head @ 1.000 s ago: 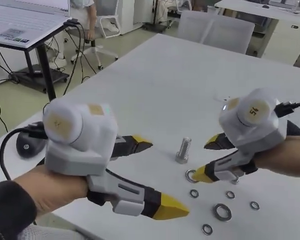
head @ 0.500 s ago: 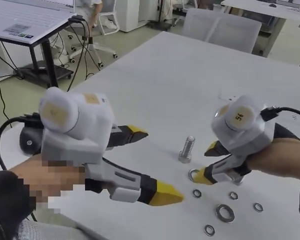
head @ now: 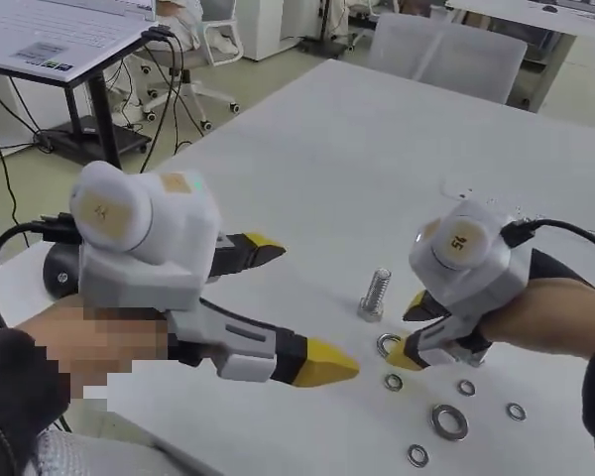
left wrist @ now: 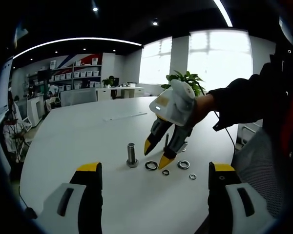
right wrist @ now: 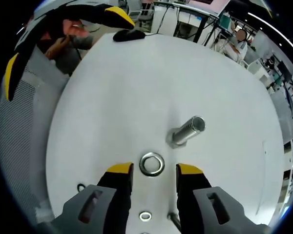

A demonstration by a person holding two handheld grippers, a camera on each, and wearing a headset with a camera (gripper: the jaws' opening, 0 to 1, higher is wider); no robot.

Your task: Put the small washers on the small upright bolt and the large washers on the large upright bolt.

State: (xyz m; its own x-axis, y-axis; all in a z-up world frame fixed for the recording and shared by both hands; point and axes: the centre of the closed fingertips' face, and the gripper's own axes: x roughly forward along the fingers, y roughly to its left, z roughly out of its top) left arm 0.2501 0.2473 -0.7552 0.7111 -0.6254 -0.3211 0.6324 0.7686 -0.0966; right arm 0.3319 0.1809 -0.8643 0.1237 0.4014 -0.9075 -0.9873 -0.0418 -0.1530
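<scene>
Washer (right wrist: pixel 152 164) lies between the right gripper's (right wrist: pixel 155 169) spread jaws.

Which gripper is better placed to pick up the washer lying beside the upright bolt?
Right. The right gripper has open jaws flanking that washer beside the bolt, while the left gripper is open but farther back from it.

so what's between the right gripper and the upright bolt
One washer lying flat at the open tips of the right gripper, then bare table up to the bolt: right gripper view.

A grey chair (head: pixel 446 55) stands just beyond the white table (head: pixel 357 149).
</scene>
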